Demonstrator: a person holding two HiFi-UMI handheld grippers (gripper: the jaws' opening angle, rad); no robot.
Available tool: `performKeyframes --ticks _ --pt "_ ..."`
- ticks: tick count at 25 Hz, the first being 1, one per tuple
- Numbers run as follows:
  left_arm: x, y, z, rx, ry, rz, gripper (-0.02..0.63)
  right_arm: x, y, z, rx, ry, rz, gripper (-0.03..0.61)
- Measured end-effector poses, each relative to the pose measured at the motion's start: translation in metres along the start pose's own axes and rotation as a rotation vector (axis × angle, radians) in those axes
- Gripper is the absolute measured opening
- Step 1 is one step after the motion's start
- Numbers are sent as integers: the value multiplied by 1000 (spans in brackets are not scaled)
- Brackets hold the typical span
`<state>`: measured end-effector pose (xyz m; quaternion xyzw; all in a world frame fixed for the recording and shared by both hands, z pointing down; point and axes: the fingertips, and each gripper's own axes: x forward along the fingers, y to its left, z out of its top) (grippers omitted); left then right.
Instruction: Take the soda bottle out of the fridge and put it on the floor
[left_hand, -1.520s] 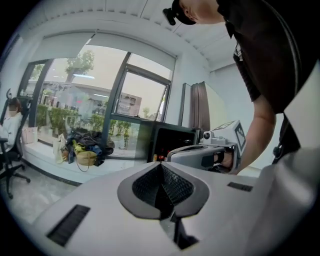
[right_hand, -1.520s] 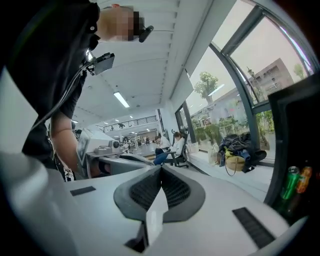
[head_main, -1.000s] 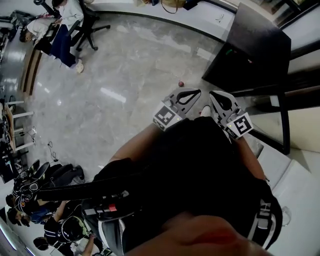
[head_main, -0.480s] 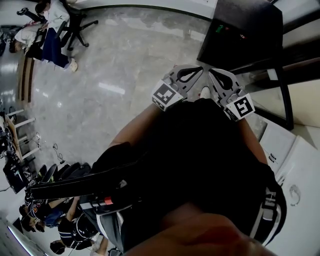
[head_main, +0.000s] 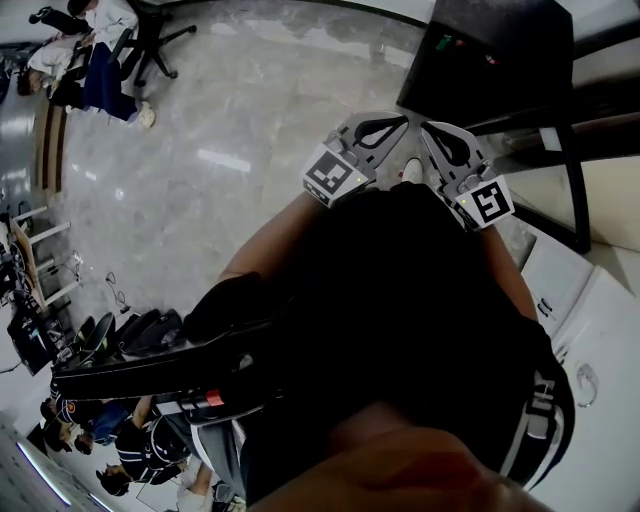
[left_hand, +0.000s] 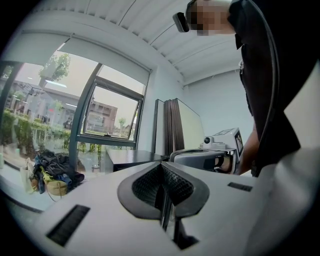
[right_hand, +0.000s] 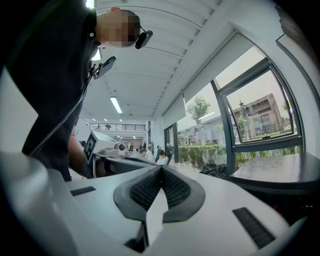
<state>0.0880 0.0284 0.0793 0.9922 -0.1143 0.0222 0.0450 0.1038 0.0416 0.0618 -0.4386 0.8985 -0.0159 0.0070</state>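
A: left hand-held gripper (left_hand: 162, 175) state?
B: jaws pressed together, nothing between them.
A: right hand-held gripper (right_hand: 161, 172)?
B: same. Closed flat, empty. In the head view both sit side by side in front of the person's dark shirt (head_main: 400, 300), tips close to each other, over the grey floor (head_main: 250, 130).
A: soda bottle?
B: can't place it from these views. A dark cabinet (head_main: 490, 60) stands just beyond the tips.
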Motion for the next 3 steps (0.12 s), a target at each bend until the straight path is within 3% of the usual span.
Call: performKeyframes --ticks 3 --pt "-6 6 5 11 -2 -7 -5 9 2 5 -11 4 1 11"
